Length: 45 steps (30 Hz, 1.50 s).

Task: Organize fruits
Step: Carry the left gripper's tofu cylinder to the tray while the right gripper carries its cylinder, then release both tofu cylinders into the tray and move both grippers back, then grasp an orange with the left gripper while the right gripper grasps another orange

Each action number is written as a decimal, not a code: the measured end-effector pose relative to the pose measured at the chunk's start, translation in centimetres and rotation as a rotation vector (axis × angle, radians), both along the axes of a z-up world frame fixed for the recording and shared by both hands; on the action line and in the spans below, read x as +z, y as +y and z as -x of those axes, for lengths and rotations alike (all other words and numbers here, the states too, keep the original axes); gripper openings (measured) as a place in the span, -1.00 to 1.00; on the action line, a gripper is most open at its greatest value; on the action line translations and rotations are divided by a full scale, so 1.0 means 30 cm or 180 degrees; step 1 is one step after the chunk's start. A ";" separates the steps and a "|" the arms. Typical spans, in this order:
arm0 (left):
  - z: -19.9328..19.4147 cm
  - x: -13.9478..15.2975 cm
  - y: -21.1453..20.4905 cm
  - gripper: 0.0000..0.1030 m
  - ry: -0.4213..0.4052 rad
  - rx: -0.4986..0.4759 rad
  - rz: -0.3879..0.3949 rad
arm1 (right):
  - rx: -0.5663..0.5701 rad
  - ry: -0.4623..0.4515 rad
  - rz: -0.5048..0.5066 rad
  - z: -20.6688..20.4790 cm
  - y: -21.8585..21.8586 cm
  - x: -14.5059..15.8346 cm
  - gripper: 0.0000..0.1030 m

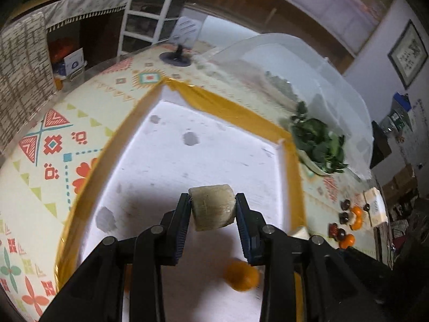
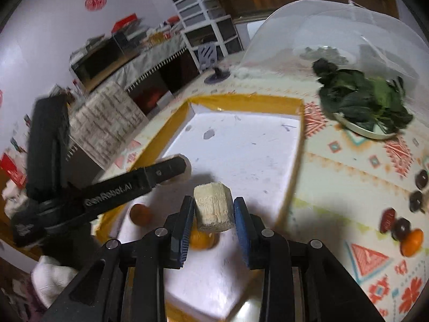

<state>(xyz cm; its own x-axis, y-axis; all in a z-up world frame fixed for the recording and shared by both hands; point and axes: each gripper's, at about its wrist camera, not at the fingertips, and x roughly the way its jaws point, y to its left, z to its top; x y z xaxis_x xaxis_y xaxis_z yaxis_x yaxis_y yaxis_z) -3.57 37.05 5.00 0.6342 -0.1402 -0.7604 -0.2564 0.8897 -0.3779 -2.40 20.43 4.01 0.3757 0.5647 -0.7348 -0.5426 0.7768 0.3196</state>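
Fingers of both grippers each pinch a pale stubby fruit chunk [image 1: 213,206] [image 2: 213,207], short axis across the pads, above the yellow-rimmed white tray [image 1: 171,166]; oranges [image 1: 241,275] lie lower frame, directly beneath.

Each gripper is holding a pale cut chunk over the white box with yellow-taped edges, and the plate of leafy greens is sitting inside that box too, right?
Not quite. The plate of leafy greens sits outside the white box, on the patterned table beside it, as the right wrist view shows.
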 end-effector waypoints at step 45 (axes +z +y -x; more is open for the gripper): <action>0.087 0.090 -0.888 0.20 -0.0375 -0.1518 -0.0172 | -0.1731 -0.0191 -0.0050 -0.020 -1.185 -0.005 0.20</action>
<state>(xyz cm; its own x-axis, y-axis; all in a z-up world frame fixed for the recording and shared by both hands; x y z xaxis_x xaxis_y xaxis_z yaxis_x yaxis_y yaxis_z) -6.18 10.40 7.72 0.5911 -0.3981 -0.7015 0.2259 0.9166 -0.3298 -1.81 -15.11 3.85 0.6577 0.2881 -0.6960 -0.0816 0.9458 0.3143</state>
